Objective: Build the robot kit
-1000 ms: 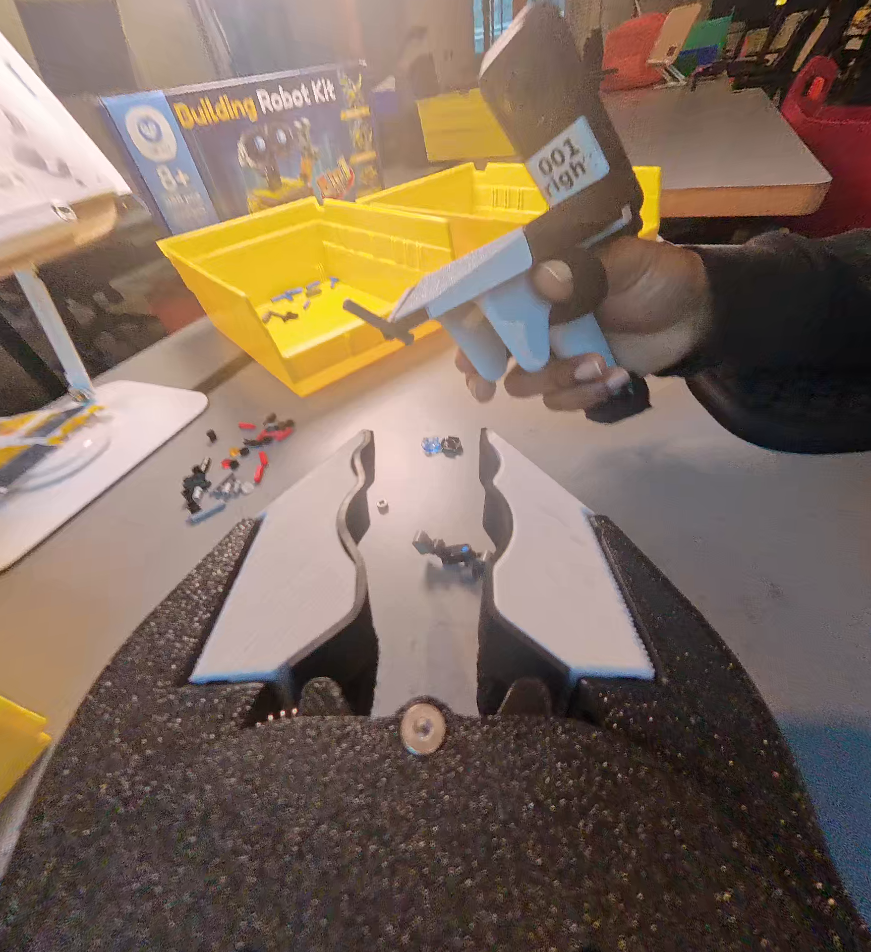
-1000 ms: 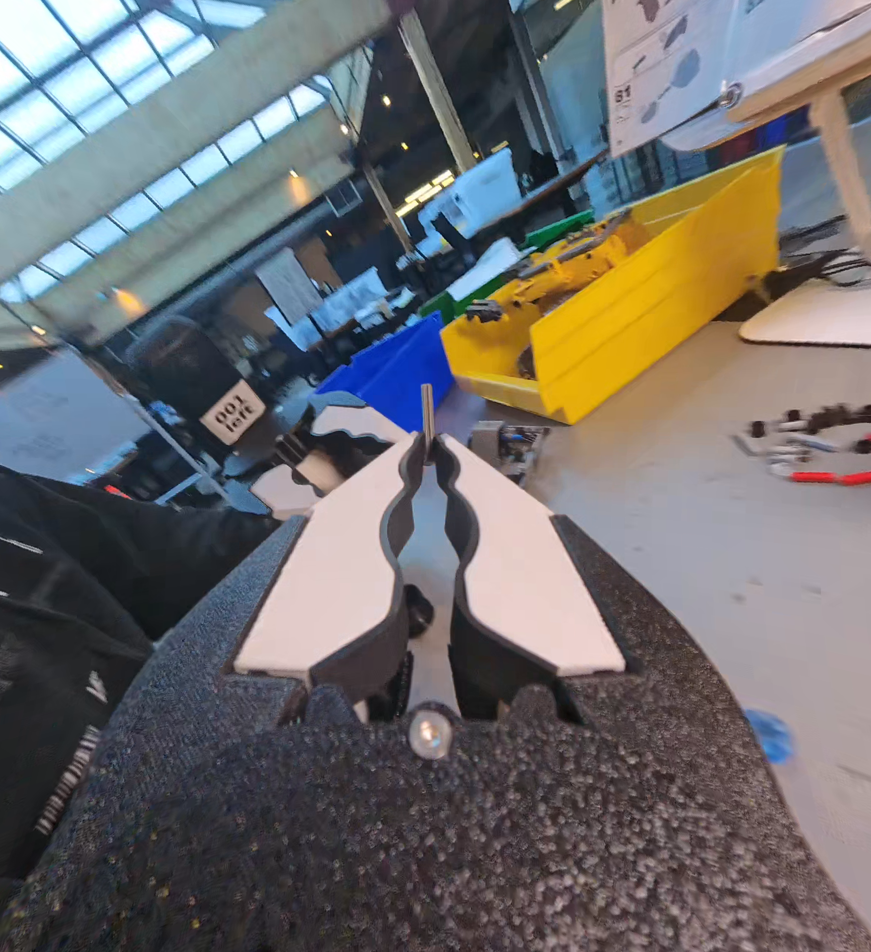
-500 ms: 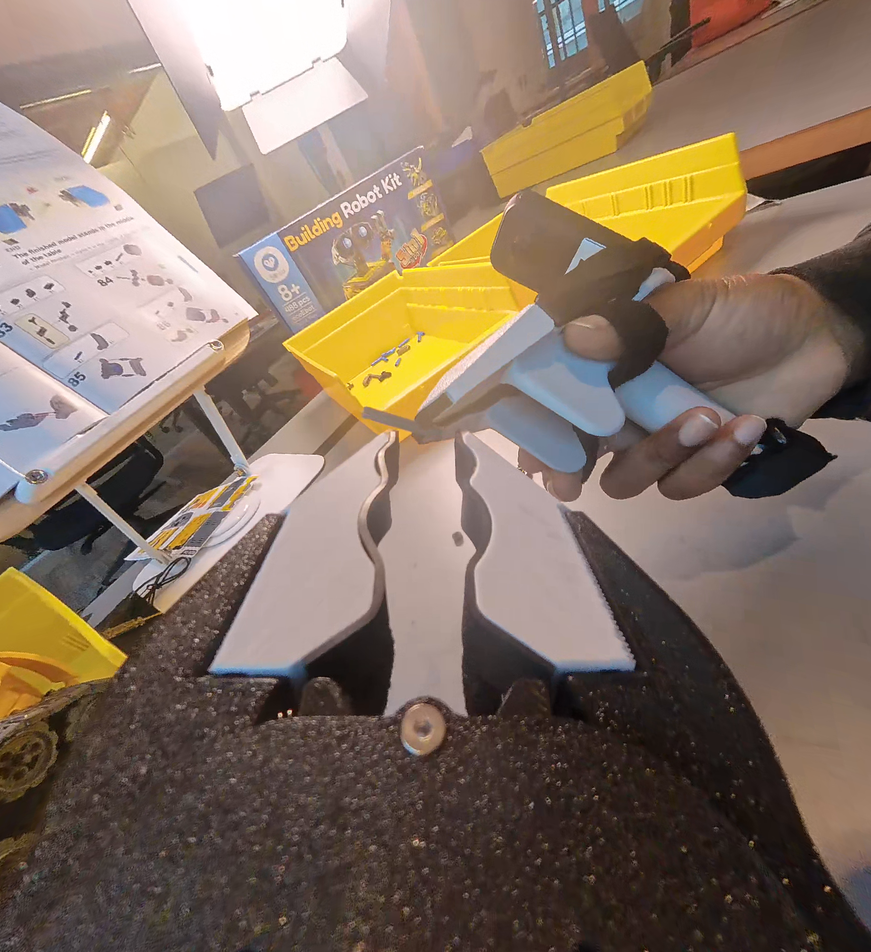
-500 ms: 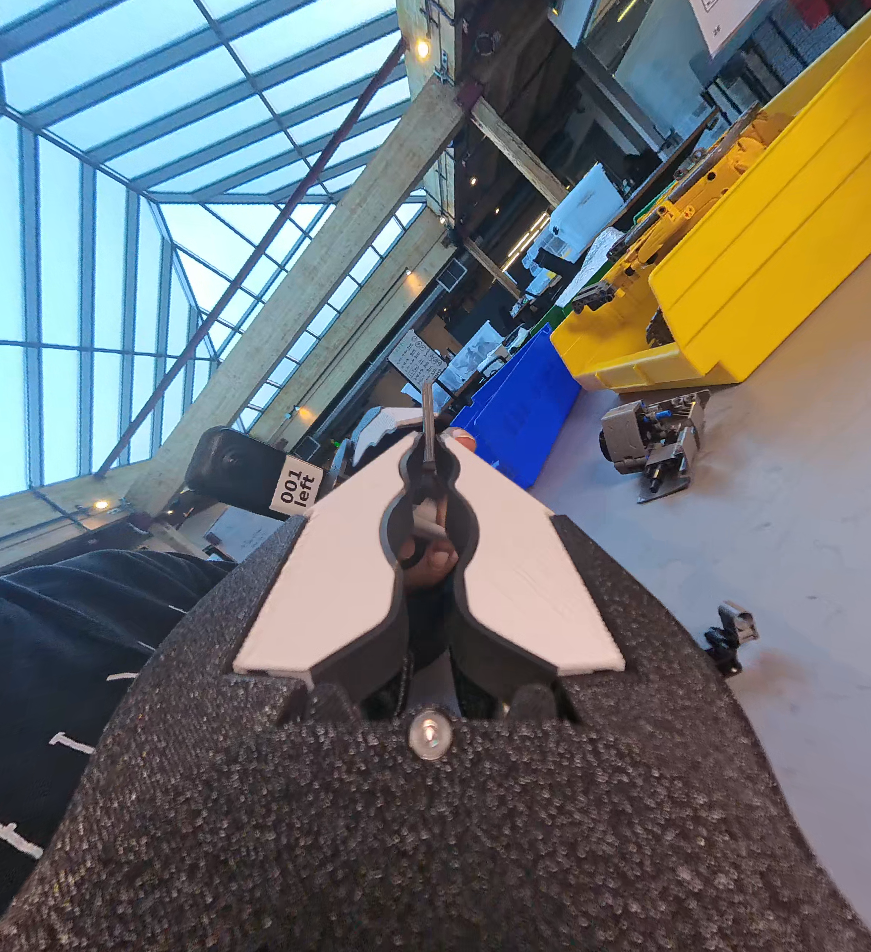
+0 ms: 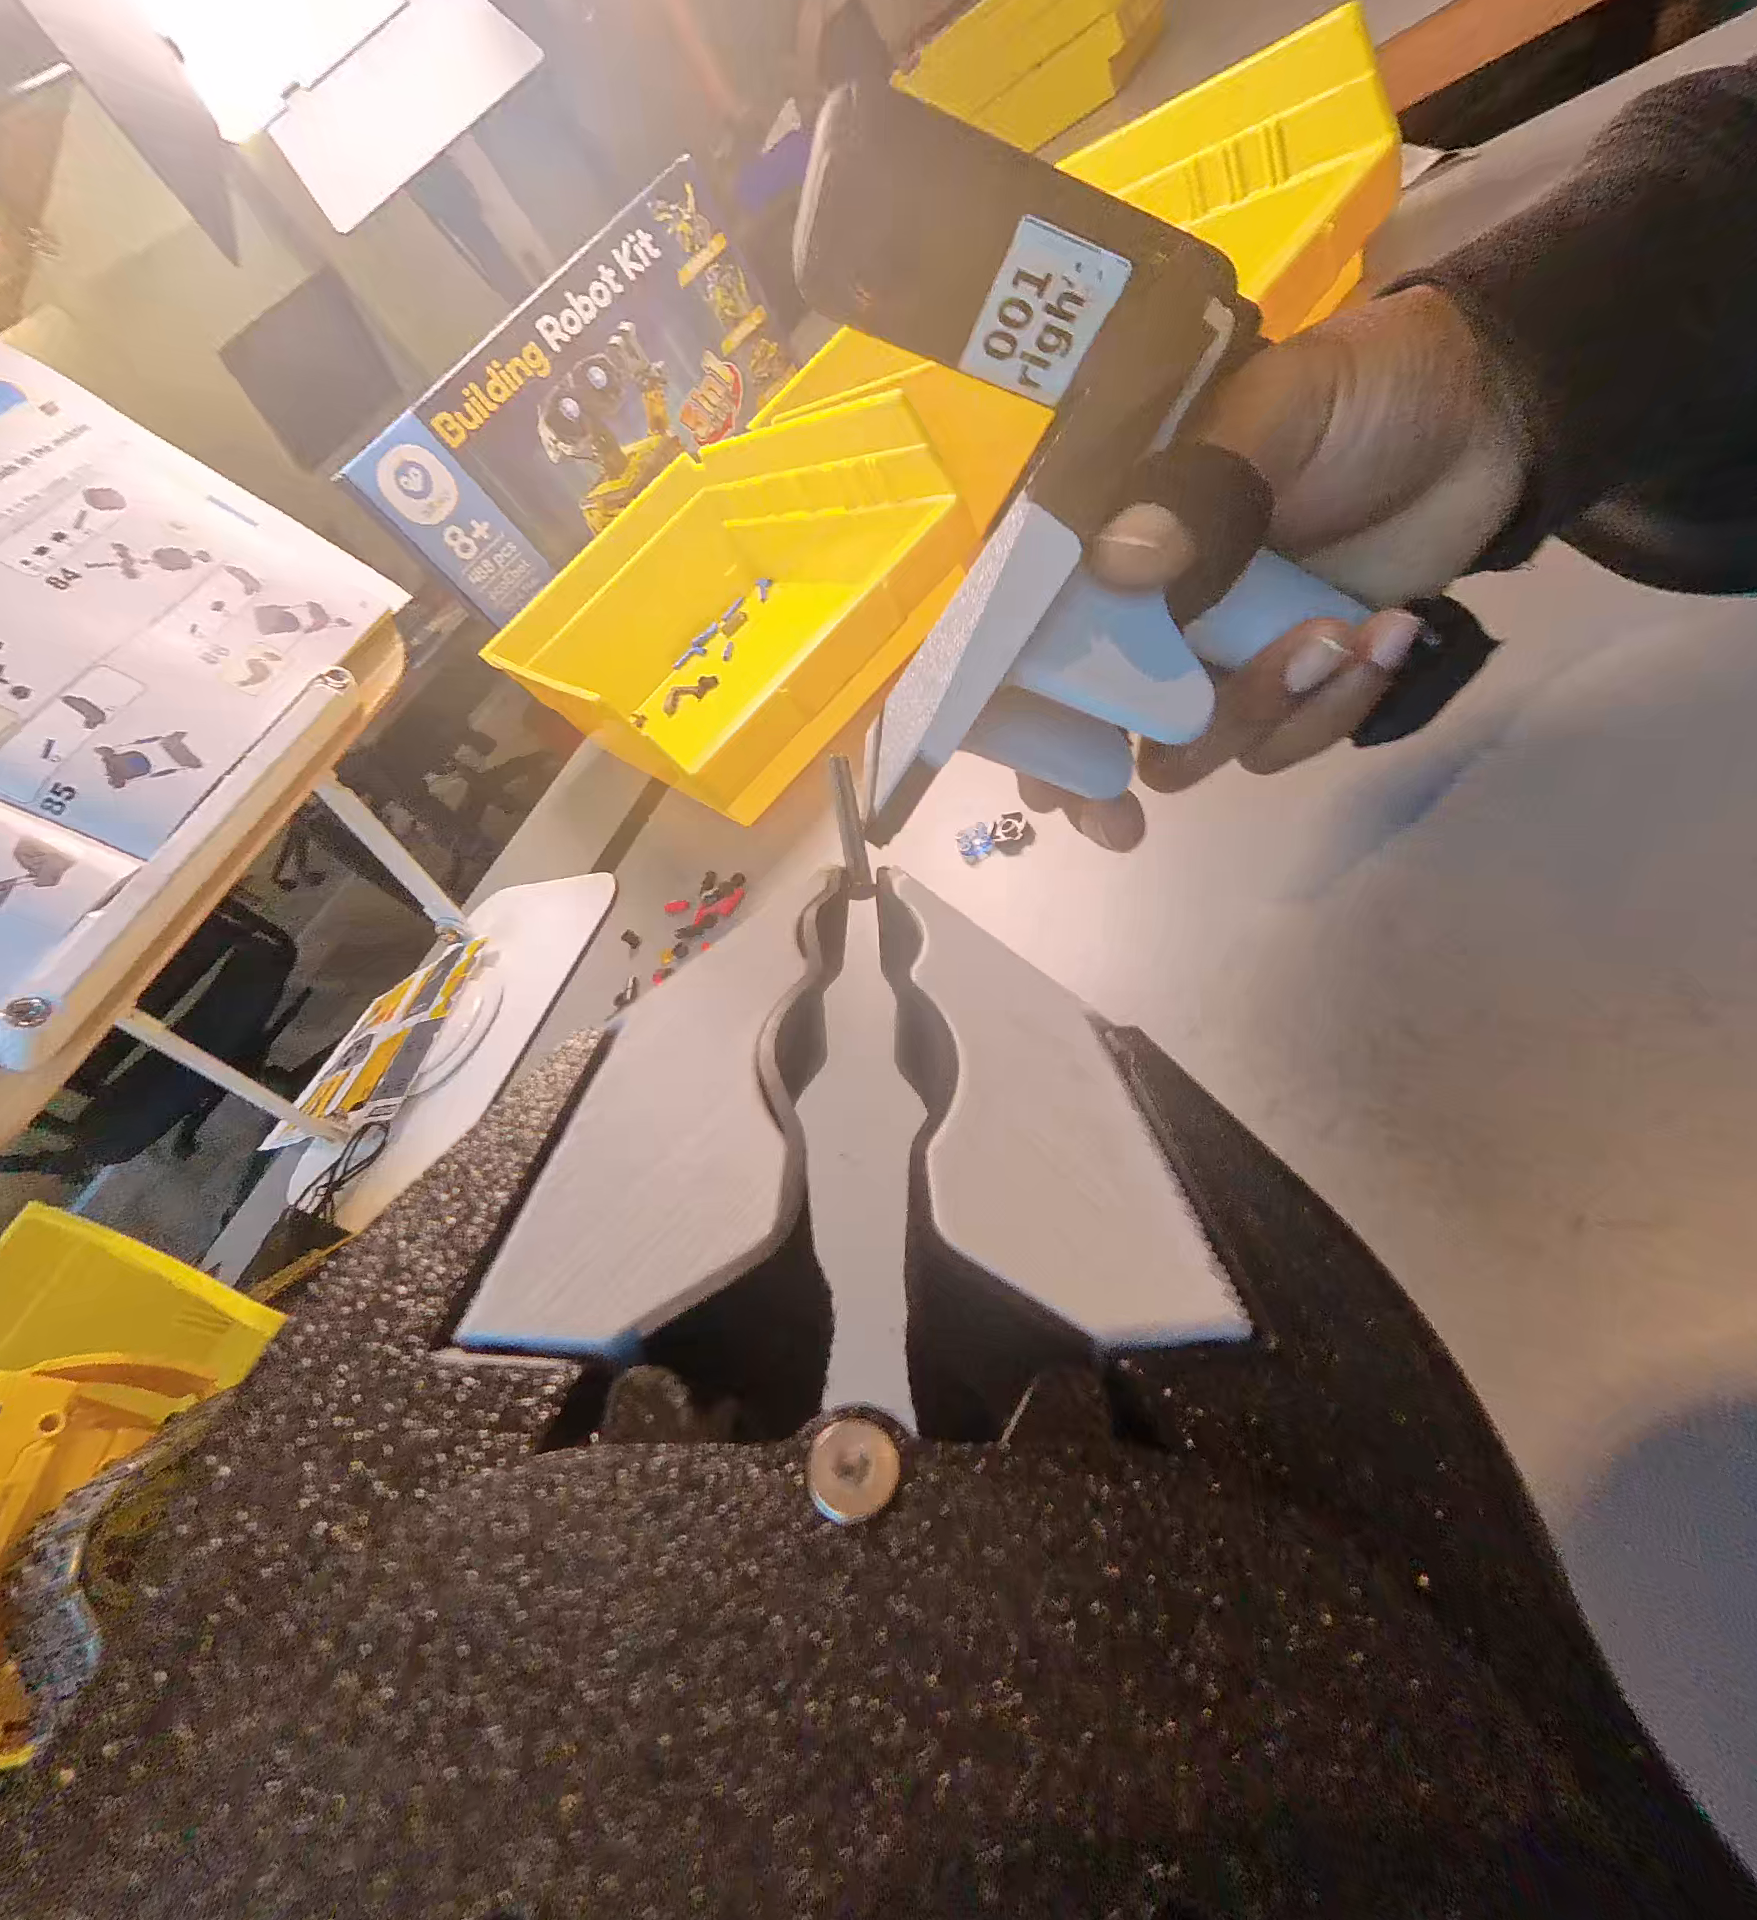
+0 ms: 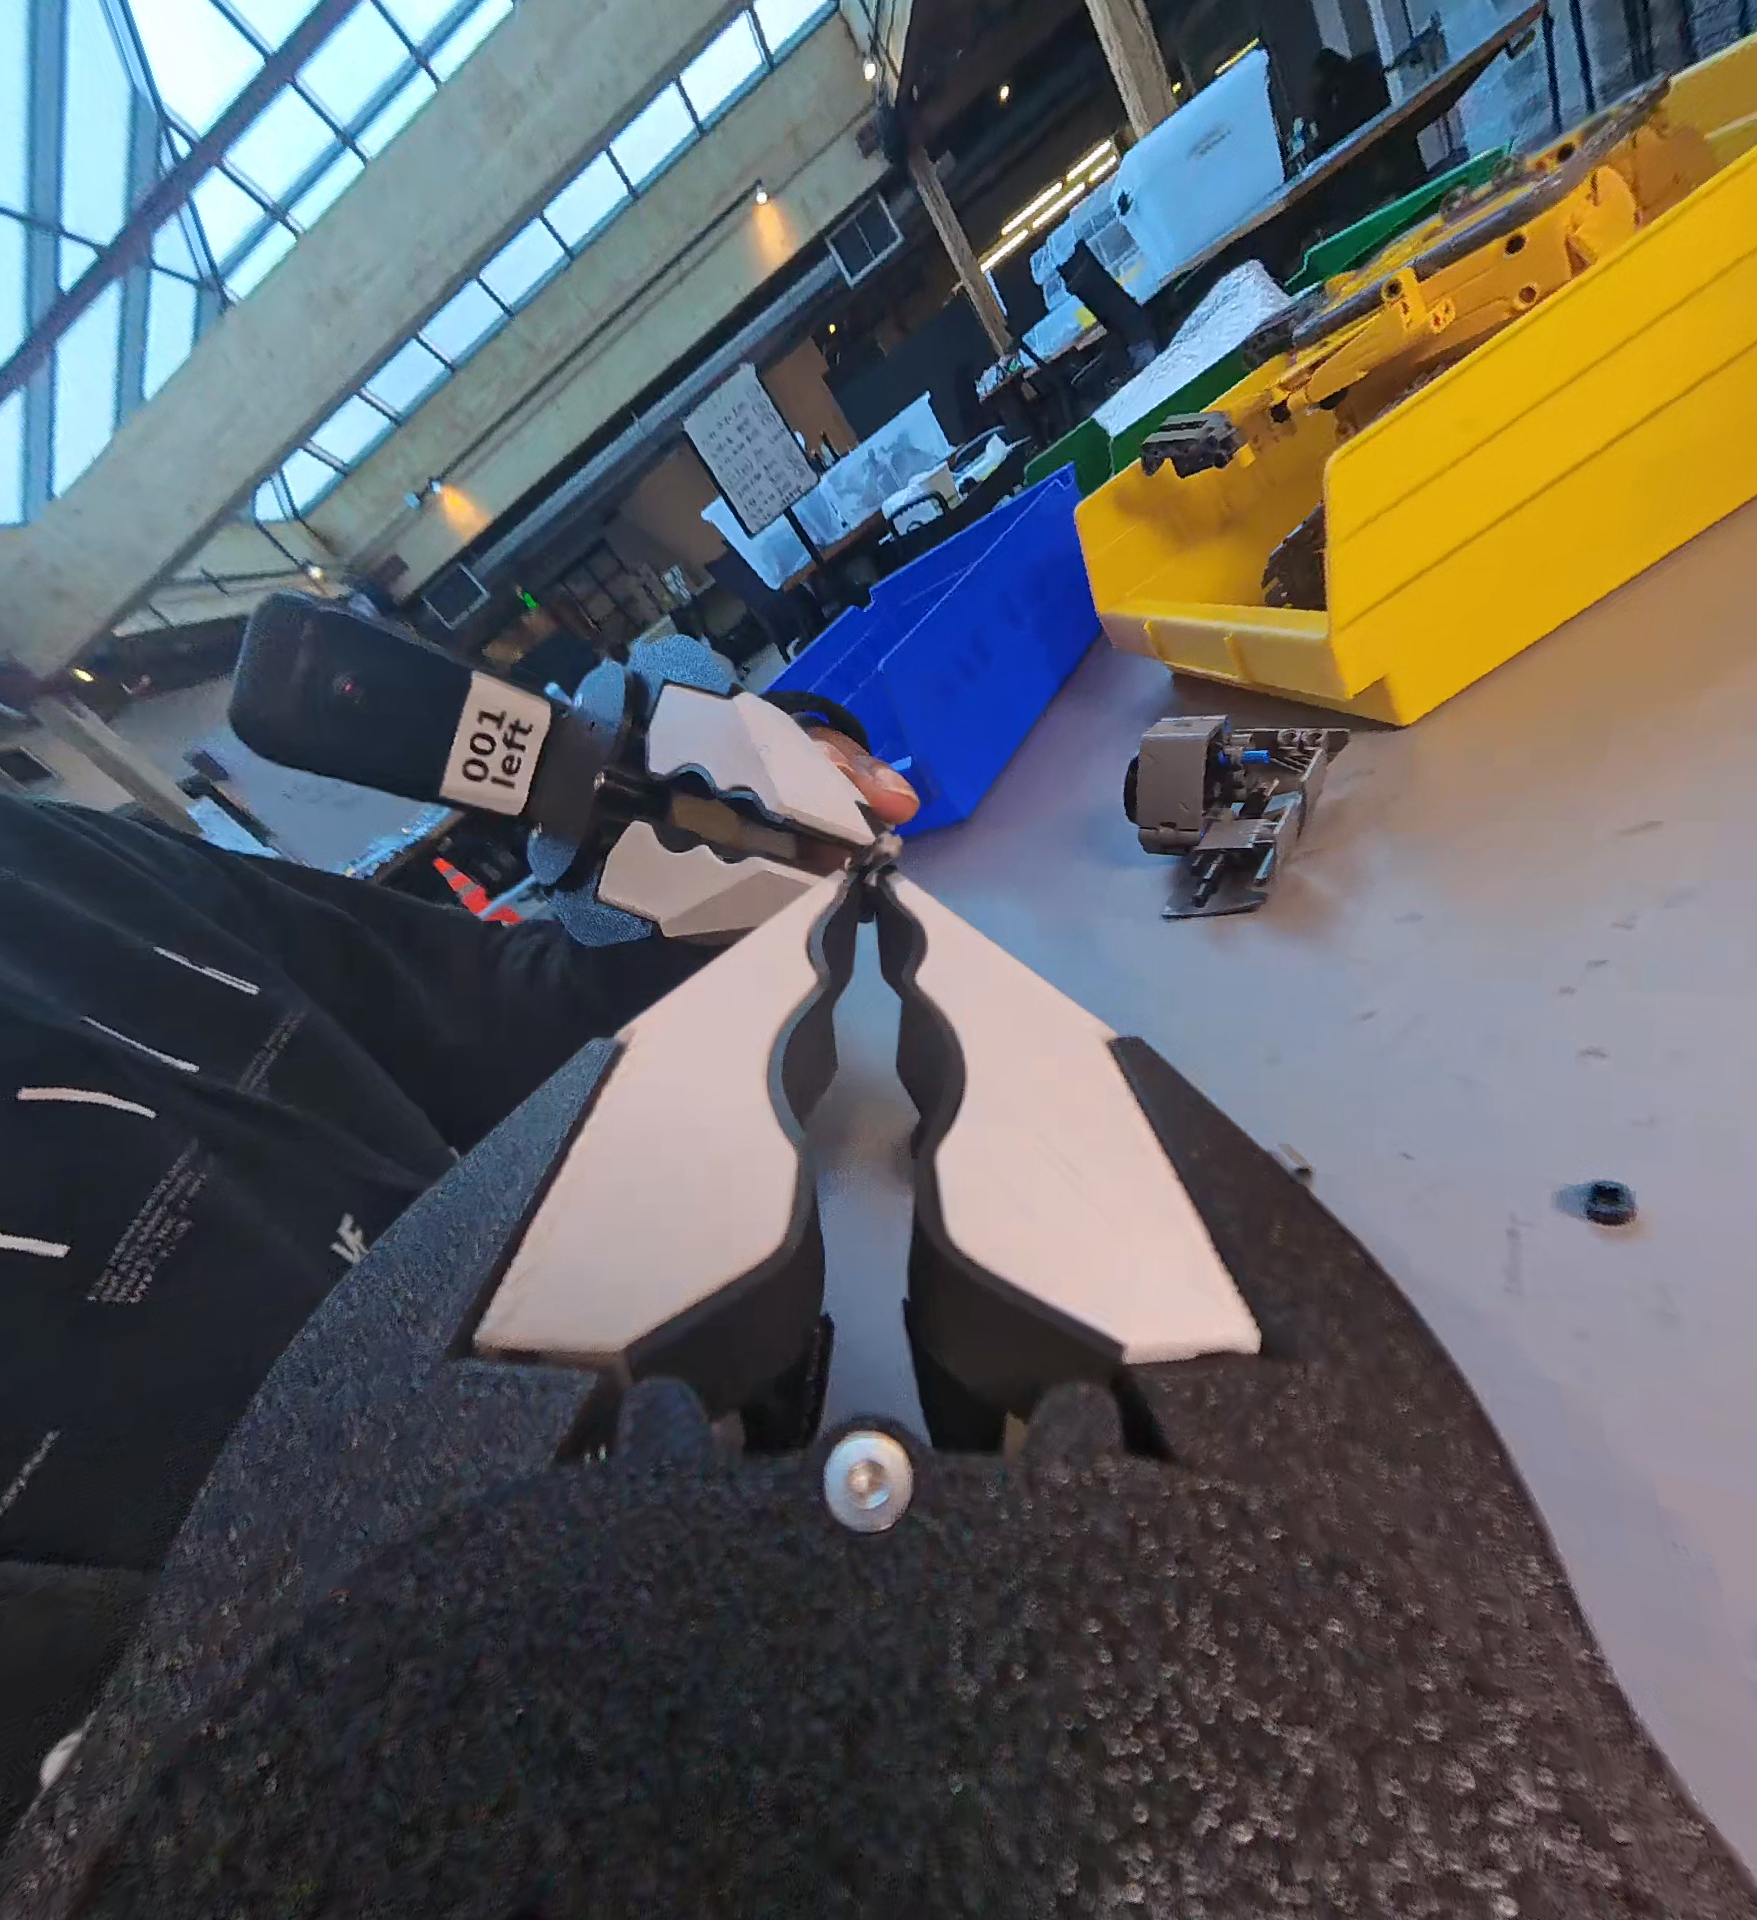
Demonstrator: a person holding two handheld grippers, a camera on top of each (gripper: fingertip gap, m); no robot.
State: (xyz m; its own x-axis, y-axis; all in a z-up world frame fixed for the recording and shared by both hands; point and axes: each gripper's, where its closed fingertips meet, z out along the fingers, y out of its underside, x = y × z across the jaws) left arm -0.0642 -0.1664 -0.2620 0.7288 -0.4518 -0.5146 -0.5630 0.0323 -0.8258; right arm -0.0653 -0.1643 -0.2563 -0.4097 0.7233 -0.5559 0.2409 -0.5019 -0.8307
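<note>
Both hand-held grippers have swung together since the earlier frame — the left hand-held gripper (image 5: 858, 883) now has its tips clenched on the lower end of a thin dark axle rod (image 5: 846, 821), while the right hand-held gripper (image 6: 861, 891) pinches the same rod from the other side. Held above the counter (image 5: 1476, 1039), just ahead of a yellow bin (image 5: 749, 623), the rod looks light, stiff and slick — best gripped near one end.

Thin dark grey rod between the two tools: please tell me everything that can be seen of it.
The thin dark grey rod is short, straight and plain; its material is unclear. It sticks forward from the closed tips of the left tool, above the grey table. The right tool, also closed, seems to grip it too.
</note>
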